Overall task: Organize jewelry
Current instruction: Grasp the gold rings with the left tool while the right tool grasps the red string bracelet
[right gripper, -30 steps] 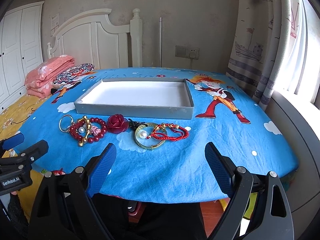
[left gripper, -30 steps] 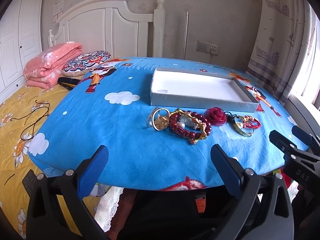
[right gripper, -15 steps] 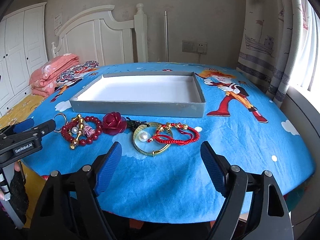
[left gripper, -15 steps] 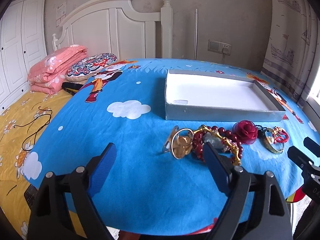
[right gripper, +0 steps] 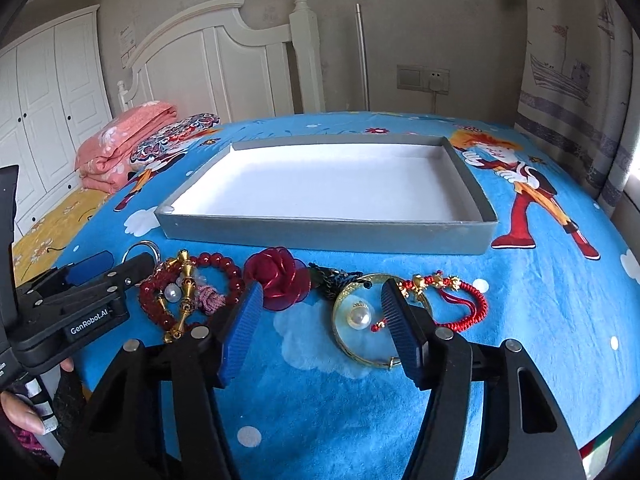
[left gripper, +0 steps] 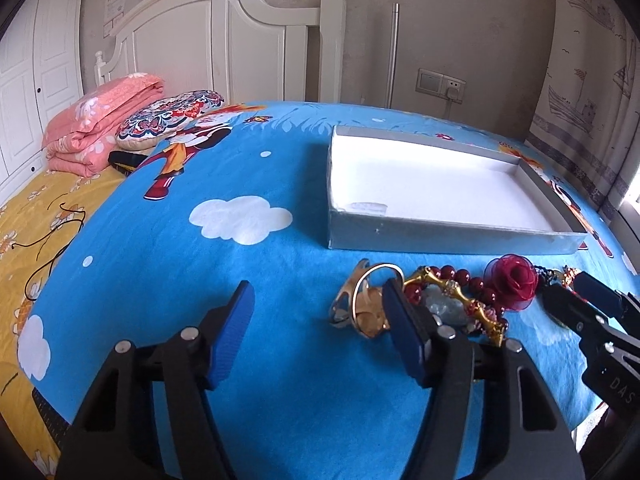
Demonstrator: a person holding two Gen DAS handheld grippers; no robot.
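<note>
A grey shallow box with a white inside [right gripper: 328, 226] [left gripper: 452, 236] lies on the blue cloth. In front of it lies a row of jewelry: a gold ring piece [left gripper: 370, 304], a dark red bead bracelet [right gripper: 224, 270] [left gripper: 452, 274], a red rose [right gripper: 280, 278] [left gripper: 514, 280], a gold bangle with a pearl [right gripper: 360, 316] and a red cord bracelet [right gripper: 464, 304]. My left gripper [left gripper: 318, 320] is open, just left of the ring piece. My right gripper [right gripper: 322, 318] is open over the rose and bangle.
The blue cartoon cloth [left gripper: 240, 264] covers a round surface whose front edge is close to me. A yellow bed with a folded pink quilt [left gripper: 100, 128] and a patterned pillow [left gripper: 168, 118] lies at the left. A curtain [right gripper: 576, 72] hangs at the right.
Both grippers have moved forward and lower toward the jewelry row. Both stay open. The jewelry has not moved.
</note>
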